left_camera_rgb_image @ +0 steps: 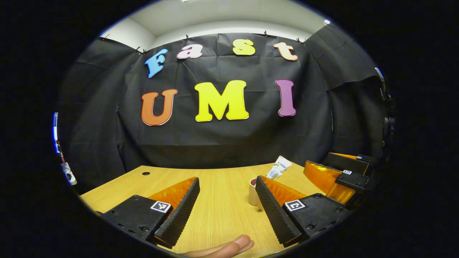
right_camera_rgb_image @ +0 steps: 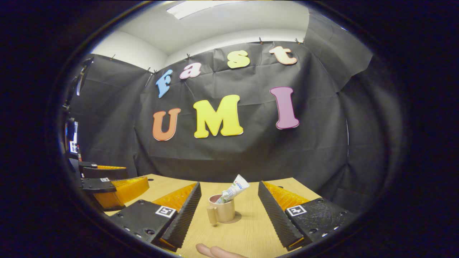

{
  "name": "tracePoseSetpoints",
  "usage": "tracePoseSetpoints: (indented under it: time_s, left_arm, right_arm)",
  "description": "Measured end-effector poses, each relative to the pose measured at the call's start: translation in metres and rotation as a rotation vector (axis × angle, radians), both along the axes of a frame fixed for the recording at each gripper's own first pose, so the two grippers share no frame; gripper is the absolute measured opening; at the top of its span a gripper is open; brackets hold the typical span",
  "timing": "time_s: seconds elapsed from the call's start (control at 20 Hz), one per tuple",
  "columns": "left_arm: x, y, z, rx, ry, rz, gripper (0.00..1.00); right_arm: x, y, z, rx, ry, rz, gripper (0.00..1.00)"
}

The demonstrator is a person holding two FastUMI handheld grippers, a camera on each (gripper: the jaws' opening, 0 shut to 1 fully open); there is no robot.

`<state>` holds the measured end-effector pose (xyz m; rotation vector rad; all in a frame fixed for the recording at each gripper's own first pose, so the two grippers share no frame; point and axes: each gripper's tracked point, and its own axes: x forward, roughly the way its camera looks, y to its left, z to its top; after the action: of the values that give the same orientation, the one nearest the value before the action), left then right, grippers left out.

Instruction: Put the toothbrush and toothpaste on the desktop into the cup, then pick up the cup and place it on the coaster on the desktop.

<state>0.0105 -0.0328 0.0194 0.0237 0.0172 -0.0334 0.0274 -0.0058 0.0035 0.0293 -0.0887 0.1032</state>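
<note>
Pale wood grain of the table [right_camera_rgb_image: 247, 233] is seen nearest in both views, with a person's fingertips [right_camera_rgb_image: 215, 251] at the bottom edge of the right gripper view. The right tool [right_camera_rgb_image: 229, 215] is held released, its jaws spread wide with nothing between them but the cup farther off; the left tool [left_camera_rgb_image: 224, 206] is likewise released and empty. Beyond the right tool's fingers, the cup [right_camera_rgb_image: 222, 211] is seen standing upright on the table, its handle turned toward the camera, on what appears to be a thin round coaster [right_camera_rgb_image: 236, 217] just showing at its base. The toothpaste [right_camera_rgb_image: 233, 189] is leaned inside the cup, its crimped end sticking out above the rim. A toothbrush cannot be made out in the cup. In the left gripper view the cup [left_camera_rgb_image: 253, 193] is partly hidden behind that tool's right finger. The task is judged to be at or near its end: if the disc is indeed the coaster, little remains but to draw the tools back; otherwise the cup must be gripped by its wall and carried over
</note>
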Motion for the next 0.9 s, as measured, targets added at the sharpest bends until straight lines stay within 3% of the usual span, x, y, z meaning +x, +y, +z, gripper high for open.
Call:
tracePoseSetpoints:
  time_s: [0.1,0.25,0.4,0.9]
  left_arm:
    - [0.004,0.017,0.002,-0.006,-0.019,0.048,0.99]
    - [0.006,0.009,-0.009,-0.049,0.010,0.027,0.95]
    - [0.010,0.003,-0.020,-0.092,0.052,-0.002,0.99]
    - [0.010,-0.002,-0.031,-0.056,0.061,0.016,1.00]
  right_arm:
    - [-0.002,0.000,0.001,-0.028,-0.007,-0.019,0.96]
    - [-0.004,0.005,-0.003,-0.023,0.009,-0.021,0.95]
    - [-0.003,0.008,-0.006,-0.038,0.023,-0.021,0.96]
    - [-0.001,0.007,-0.011,-0.061,0.032,-0.030,0.96]
